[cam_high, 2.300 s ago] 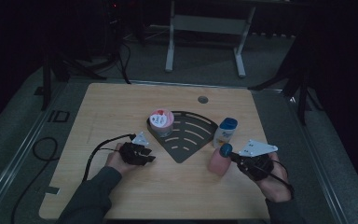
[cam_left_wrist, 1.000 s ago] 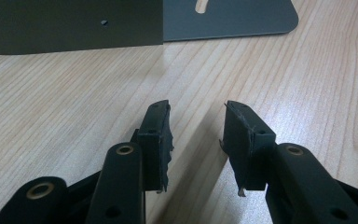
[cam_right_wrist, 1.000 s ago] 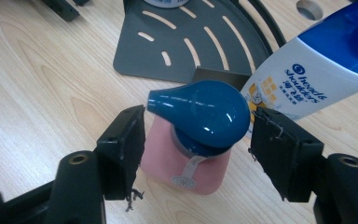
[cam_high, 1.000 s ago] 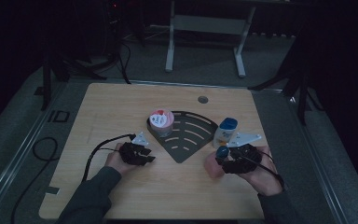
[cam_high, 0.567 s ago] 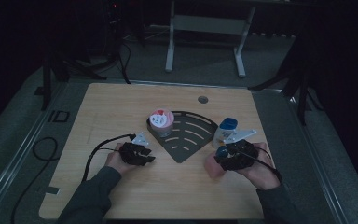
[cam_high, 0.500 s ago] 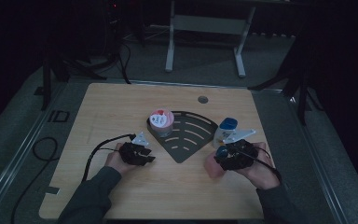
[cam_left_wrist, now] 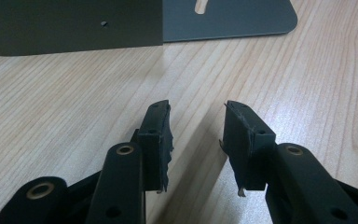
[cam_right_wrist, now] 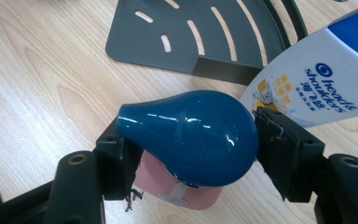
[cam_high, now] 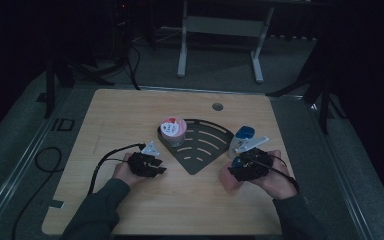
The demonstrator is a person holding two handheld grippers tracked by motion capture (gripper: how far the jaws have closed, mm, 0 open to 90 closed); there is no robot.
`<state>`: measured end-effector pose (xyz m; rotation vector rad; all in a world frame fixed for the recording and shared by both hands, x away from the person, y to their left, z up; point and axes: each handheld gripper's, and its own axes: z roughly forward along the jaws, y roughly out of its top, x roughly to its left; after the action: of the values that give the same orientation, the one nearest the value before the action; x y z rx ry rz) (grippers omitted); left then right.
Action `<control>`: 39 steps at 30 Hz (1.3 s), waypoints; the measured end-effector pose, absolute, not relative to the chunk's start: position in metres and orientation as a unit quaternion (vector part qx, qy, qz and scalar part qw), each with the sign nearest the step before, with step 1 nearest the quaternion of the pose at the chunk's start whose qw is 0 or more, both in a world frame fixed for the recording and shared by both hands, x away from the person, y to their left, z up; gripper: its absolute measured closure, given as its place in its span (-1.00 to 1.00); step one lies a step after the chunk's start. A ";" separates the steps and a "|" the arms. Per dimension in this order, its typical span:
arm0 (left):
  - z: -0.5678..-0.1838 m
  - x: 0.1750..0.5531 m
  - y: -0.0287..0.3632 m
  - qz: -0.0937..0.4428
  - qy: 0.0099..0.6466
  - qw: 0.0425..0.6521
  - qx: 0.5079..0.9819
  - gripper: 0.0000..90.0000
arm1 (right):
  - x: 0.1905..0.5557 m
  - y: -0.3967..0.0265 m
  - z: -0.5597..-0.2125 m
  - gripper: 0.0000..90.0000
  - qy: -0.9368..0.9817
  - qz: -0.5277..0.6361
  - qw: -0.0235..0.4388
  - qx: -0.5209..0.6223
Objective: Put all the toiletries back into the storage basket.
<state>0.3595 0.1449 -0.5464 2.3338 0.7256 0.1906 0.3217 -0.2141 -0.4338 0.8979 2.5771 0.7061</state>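
Note:
My right gripper (cam_right_wrist: 191,144) is shut on a pink bottle with a dark blue teardrop cap (cam_right_wrist: 191,133); the pads press on both sides of the cap and the pink body hangs below. In the high view that bottle (cam_high: 228,177) lies tilted in the right gripper (cam_high: 240,167) at the table's front right. A white shampoo bottle with a blue cap (cam_right_wrist: 317,79) (cam_high: 242,138) stands just behind it. My left gripper (cam_left_wrist: 196,140) (cam_high: 156,167) hovers low over the wood at front left, open, with nothing between its jaws.
A dark grey fan-shaped slotted rack (cam_high: 205,147) (cam_right_wrist: 205,32) (cam_left_wrist: 74,23) lies mid-table between the hands. A pink-lidded jar (cam_high: 172,130) stands at its left rim. A cable (cam_high: 105,162) trails from the left gripper. A round hole (cam_high: 217,106) marks the far table edge.
The right hand has shifted a little to the left and turned, carrying the blue-capped bottle from upright to tilted. The left hand has stayed put.

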 end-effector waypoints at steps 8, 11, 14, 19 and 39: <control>-0.547 0.359 0.144 0.072 0.278 0.338 0.896 0.36 | 0.326 -0.213 -0.436 -0.23 0.906 0.240 0.152 0.314; -0.547 0.359 0.144 0.072 0.278 0.338 0.896 0.36 | 0.327 -0.212 -0.436 -0.23 0.907 0.239 0.152 0.313; -0.547 0.359 0.144 0.072 0.278 0.338 0.897 0.36 | 0.329 -0.210 -0.435 -0.20 0.908 0.236 0.151 0.311; -0.546 0.359 0.145 0.072 0.278 0.338 0.897 0.36 | 0.331 -0.209 -0.434 -0.15 0.910 0.231 0.145 0.311; -0.547 0.359 0.144 0.072 0.276 0.337 0.897 0.35 | 0.334 -0.204 -0.430 0.05 0.922 0.213 0.125 0.297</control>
<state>0.3590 0.1438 -0.5467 2.3389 0.7200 0.1880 0.3342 -0.2037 -0.4300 0.8659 2.6870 0.6201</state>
